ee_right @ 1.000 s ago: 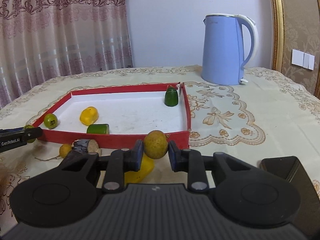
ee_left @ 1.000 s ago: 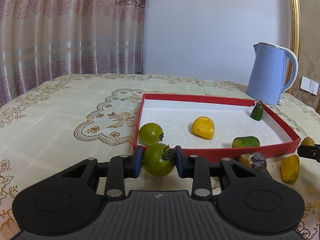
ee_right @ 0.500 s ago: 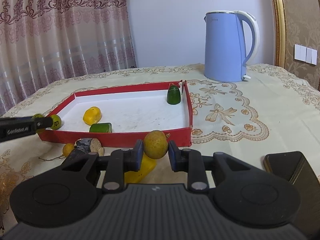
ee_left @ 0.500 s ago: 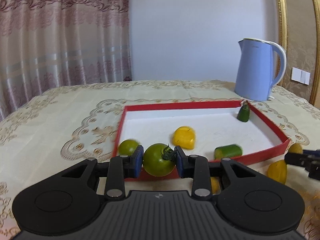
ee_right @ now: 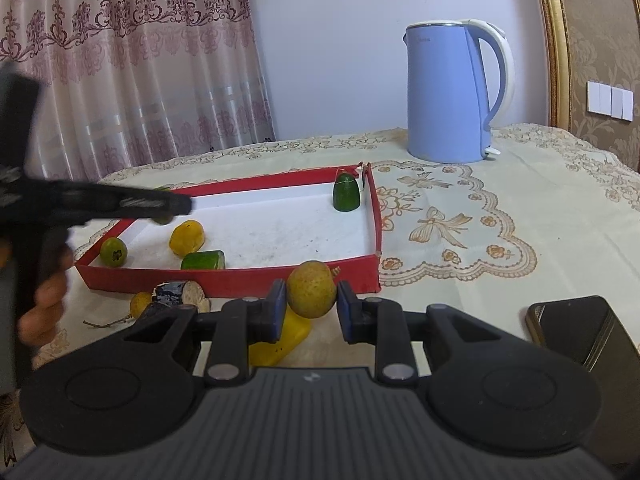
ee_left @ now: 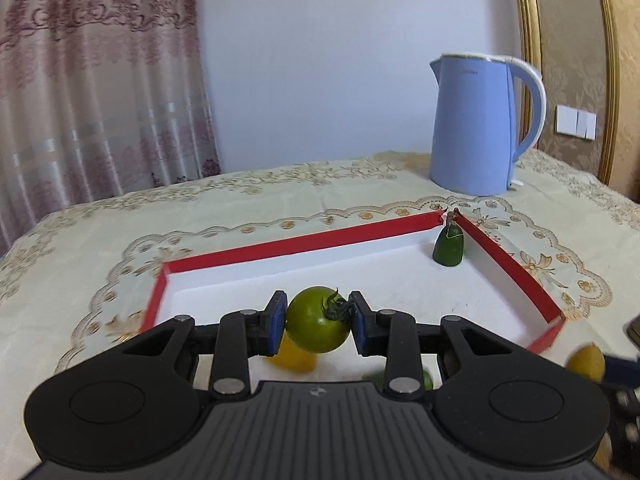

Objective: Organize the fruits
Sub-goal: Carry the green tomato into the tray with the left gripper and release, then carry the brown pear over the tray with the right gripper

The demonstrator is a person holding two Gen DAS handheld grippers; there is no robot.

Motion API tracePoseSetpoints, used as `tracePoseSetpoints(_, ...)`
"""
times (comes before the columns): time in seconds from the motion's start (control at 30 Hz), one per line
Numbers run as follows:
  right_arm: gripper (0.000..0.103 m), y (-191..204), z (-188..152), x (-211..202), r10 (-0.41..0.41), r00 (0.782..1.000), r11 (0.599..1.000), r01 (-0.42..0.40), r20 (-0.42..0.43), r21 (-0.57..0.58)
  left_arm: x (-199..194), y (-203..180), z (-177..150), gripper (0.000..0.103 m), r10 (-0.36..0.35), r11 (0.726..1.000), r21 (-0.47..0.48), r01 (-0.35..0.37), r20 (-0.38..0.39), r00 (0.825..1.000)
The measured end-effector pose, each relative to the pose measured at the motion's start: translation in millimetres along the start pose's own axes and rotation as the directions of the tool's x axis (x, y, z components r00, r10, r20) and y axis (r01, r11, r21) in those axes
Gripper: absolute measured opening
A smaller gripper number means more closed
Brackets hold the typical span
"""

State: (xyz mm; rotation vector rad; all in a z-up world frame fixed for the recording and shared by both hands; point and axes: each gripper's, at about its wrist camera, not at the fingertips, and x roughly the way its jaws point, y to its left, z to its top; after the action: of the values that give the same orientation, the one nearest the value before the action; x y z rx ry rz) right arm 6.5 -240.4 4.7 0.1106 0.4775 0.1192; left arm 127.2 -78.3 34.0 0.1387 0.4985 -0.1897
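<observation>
A pink curtain (ee_right: 120,72) with a dark floral band hangs at the far left, a plain pale wall (ee_right: 332,52) fills the middle, and gilt moulding (ee_right: 554,40) edges patterned wallpaper at the right, where a white switch plate (ee_right: 610,100) sits. The table wears a cream cloth (ee_right: 480,208) embroidered with gold scallops and bows. From the right wrist view, the left gripper (ee_right: 176,205) reaches in from the left over the red tray (ee_right: 240,280), its near end blurred; the left wrist view shows it closed on a green tomato (ee_left: 318,319) above the tray's white floor (stem toward the right pad). In the tray lie a small green fruit (ee_right: 113,252), a yellow piece (ee_right: 187,236), a green chunk (ee_right: 203,260) and, in the far right corner, an upright green piece (ee_right: 346,197). Just outside the near wall are a small yellow fruit (ee_right: 140,303) and a dark cut piece (ee_right: 180,294). The right gripper (ee_right: 311,304) pinches a brownish round fruit (ee_right: 311,289) near the tray's near right corner, above a yellow wedge (ee_right: 280,340). A blue kettle (ee_right: 452,92) stands far right; a phone (ee_right: 576,332) lies near right.
</observation>
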Motion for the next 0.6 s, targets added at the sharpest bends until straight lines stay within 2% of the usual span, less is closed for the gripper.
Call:
tracePoseSetpoints(0.1,0.025,-1,-1,1,0.005,1.0,1.0,-0.005,-0.006,0.007,21,-10,11,0.033,0.009,1.0,0.02,-0.009,-0.018,1.0)
tracePoseSetpoints(0.27,0.025,2,-3,2,0.005,1.0,1.0,-0.005,-0.013,-0.001,45,-17,23,0.033,-0.019,0.999,0.035,0.022,-0.065,0.998)
tracePoseSetpoints(0.37,0.025,3,-2,2,0.005,1.0,1.0,-0.005,-0.012,-0.001,42,-14,18,0.035,0.013,0.999,0.041,-0.01,-0.087,0.996)
tracePoseSetpoints(0.4,0.025,3,-2,2,0.006,1.0,1.0,-0.006,-0.011,-0.001,38,-11,15,0.04,0.025,0.999,0.041,-0.021,-0.086,0.996)
tracePoseSetpoints(0.47,0.025,4,-2,2,0.007,1.0,1.0,-0.007,-0.01,-0.002,26,-1,8,0.072,0.063,0.998,0.024,-0.062,-0.057,0.996)
tracePoseSetpoints(0.53,0.025,5,-2,3,0.01,1.0,1.0,-0.01,-0.011,-0.004,8,10,0,0.082,0.101,0.995,0.004,-0.101,-0.002,0.995)
tracePoseSetpoints(0.6,0.025,7,-2,3,0.011,1.0,1.0,-0.011,-0.012,-0.007,-7,18,-6,0.082,0.12,0.993,-0.005,-0.12,0.026,0.992)
